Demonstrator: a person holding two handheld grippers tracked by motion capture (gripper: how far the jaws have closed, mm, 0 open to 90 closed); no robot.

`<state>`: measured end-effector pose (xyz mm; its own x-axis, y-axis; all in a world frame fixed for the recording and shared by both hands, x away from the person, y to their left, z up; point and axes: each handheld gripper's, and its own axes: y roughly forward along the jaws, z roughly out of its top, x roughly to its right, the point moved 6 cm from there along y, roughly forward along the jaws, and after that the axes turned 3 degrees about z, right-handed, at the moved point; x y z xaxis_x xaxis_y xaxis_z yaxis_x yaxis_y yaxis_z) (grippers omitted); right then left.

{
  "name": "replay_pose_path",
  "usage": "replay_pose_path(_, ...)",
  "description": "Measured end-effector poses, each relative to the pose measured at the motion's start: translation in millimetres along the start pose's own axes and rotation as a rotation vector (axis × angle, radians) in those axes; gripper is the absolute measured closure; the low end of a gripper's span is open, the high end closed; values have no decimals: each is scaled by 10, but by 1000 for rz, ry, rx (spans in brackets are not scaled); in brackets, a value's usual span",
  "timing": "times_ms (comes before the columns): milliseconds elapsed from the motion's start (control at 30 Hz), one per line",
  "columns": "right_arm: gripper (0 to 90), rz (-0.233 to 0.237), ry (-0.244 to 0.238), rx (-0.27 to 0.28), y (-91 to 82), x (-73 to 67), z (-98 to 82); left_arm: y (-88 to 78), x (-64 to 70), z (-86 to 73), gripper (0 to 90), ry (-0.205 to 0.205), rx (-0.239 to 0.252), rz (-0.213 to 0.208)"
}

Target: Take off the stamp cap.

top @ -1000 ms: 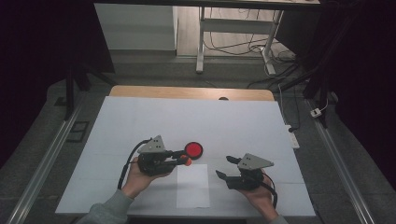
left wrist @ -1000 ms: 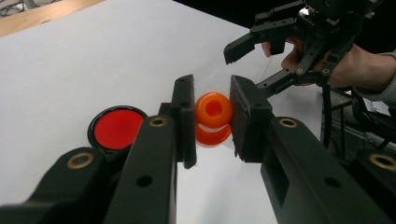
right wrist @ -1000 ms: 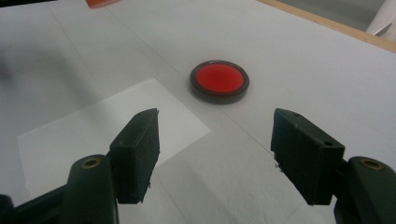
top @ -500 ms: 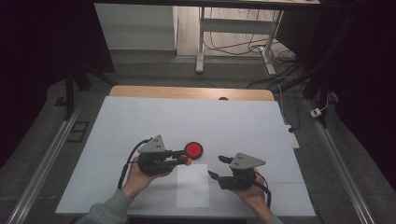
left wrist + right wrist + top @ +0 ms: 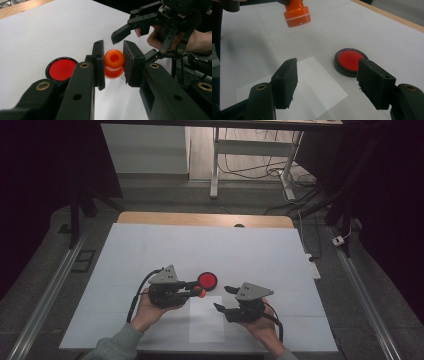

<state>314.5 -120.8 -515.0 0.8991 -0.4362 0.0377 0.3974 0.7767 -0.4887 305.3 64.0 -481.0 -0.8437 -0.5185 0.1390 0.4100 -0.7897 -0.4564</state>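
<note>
The left gripper is showing as a matte black body topped by a grey three-cornered plate, with a black cable trailing from it and brass-coloured screws sitting in its flat black arms. The right gripper is wearing the same black finish, plate and cable. A grey knitted sleeve is covering the left forearm.

A white sheet covers the wooden-edged table, whose bare strip shows at twelve o'clock. Beyond it, a white metal desk frame stands on grey floor with tangled black cables. Darkness closes in at three and nine o'clock.
</note>
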Motion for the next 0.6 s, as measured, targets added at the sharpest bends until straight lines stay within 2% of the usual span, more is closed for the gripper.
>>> replay_pose_path(33, 327, -9, -8, -7, 10, 1, 5, 2, 0, -1, 721, 1, -1, 0)
replay_pose_path(100, 327, 6, -10, -4, 41, -16, 22, 6, 1, -2, 721, 1, -2, -1)
replay_pose_path(433, 327, 17, -14, -4, 120, -61, 60, 17, 6, -6, 721, 1, -5, -2)
replay_pose_path(600, 327, 22, -22, -21, 152, -71, 65, 17, 5, -5, 721, 0, -5, -2)
